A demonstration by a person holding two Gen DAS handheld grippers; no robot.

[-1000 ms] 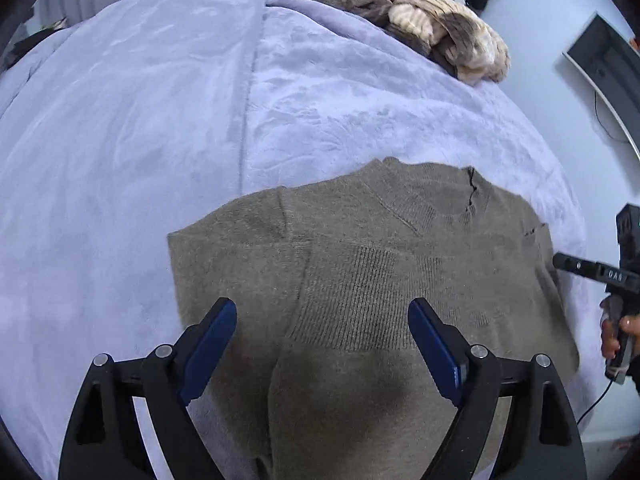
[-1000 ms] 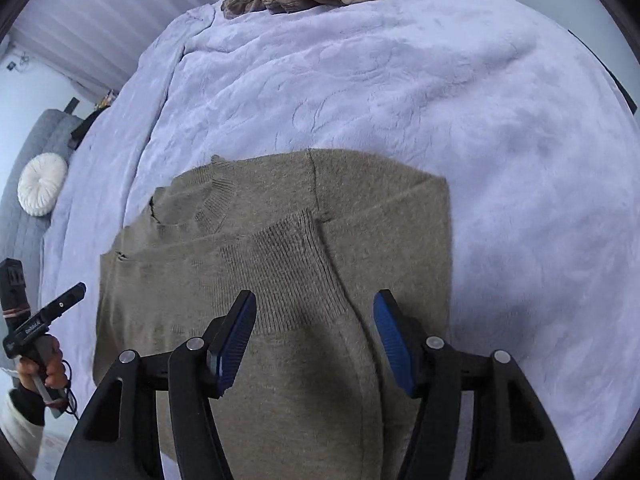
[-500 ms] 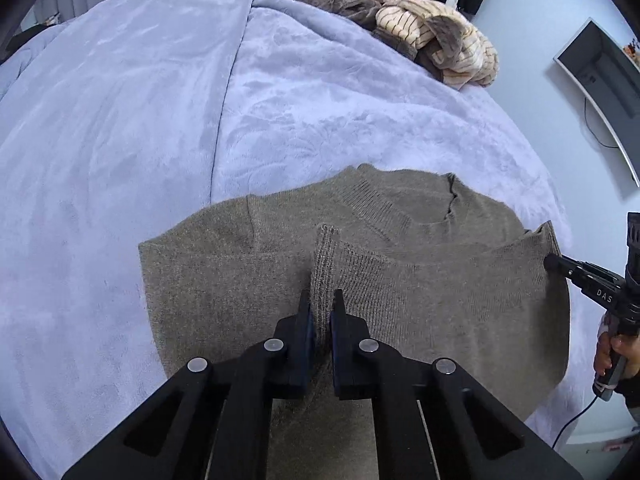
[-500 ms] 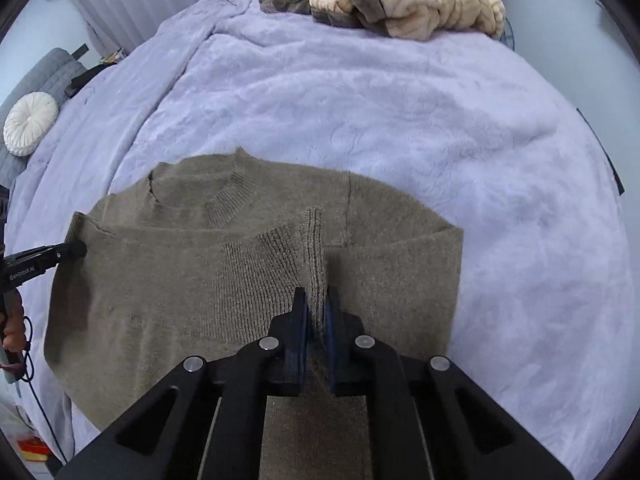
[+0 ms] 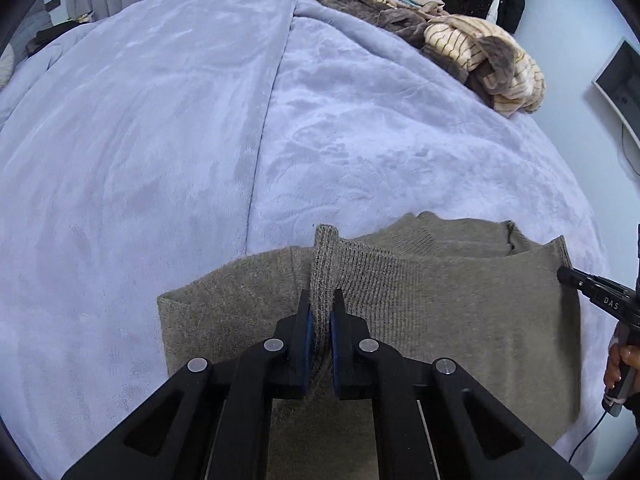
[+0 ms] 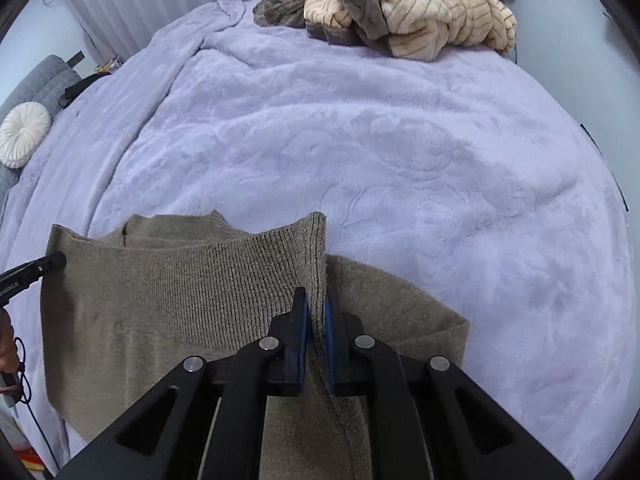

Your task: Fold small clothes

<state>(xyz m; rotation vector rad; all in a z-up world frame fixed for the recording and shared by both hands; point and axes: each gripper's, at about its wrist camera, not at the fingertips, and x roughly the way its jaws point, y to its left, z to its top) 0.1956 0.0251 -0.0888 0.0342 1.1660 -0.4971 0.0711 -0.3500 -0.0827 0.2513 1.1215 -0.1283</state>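
An olive-brown knit sweater [image 5: 460, 320] lies on the lilac bedspread [image 5: 160, 140], its ribbed hem lifted and carried over the body toward the collar. My left gripper [image 5: 320, 312] is shut on one corner of the ribbed hem [image 5: 324, 256]. My right gripper [image 6: 316, 312] is shut on the other hem corner [image 6: 312, 248]. The sweater shows in the right wrist view [image 6: 160, 312] too. The right gripper's tip [image 5: 576, 280] shows at the right of the left wrist view; the left gripper's tip [image 6: 44, 266] shows at the left of the right wrist view.
A heap of beige striped and grey fluffy clothes [image 5: 460, 48] [image 6: 400, 8] lies at the far end of the bed. A white round cushion [image 6: 22, 134] sits on a grey seat at left. A monitor [image 5: 620, 80] hangs on the right wall.
Both grippers closed on the sweater's ribbed hem, then lifted it and carried it forward over the body toward the collar.
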